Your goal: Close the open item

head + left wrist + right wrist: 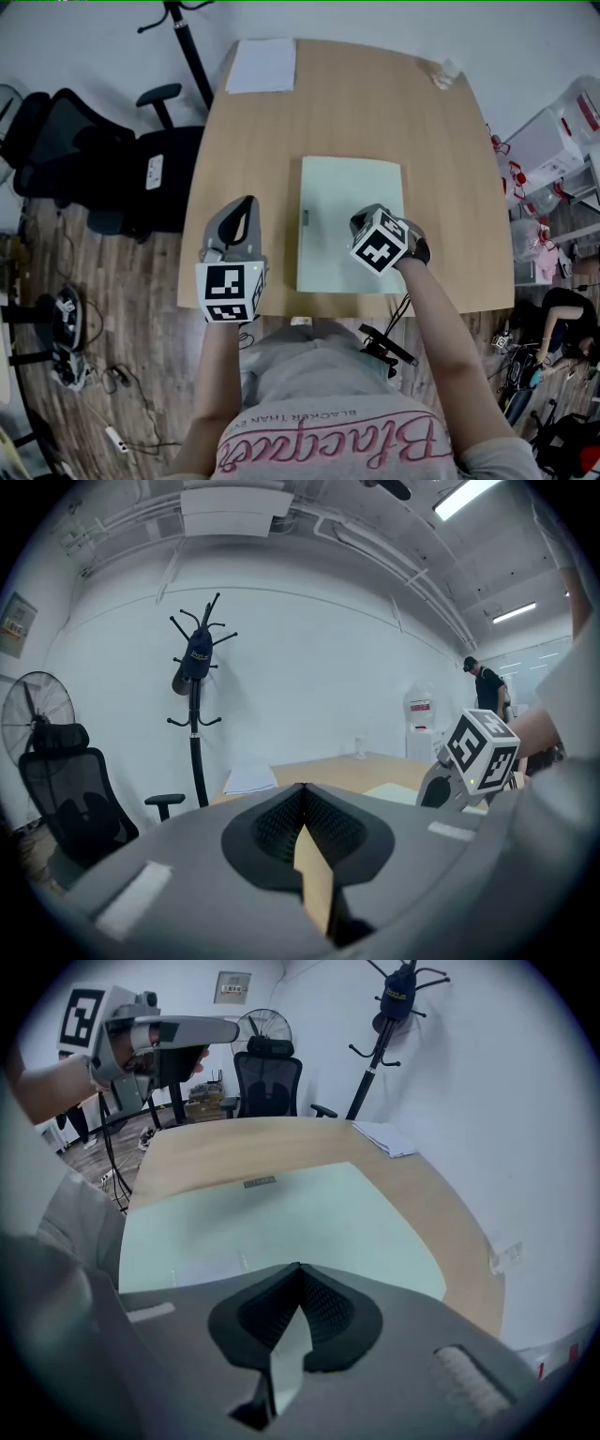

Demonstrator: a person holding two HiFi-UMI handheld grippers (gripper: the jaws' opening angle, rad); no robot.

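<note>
Both grippers are held over the wooden table (366, 103), nothing grabbed by either one. The left gripper (303, 791) is pinched fully together, its ribbed pads meeting at the tips with only bare tabletop seen through the slit below them. Same deal with the right gripper (298, 1269): the tips are pressed together and nothing is gripped.

The pale green flat case (347, 202) is lying flat on the table, looking shut as far as can be told. It's found directly under and ahead of the right fingers, and off to the right of the left fingers, which are parked beside its left edge over bare wood. A small tab (305, 217) is seen on that edge. A sheet of white paper (262, 66) is left well ahead of the left fingers.
</note>
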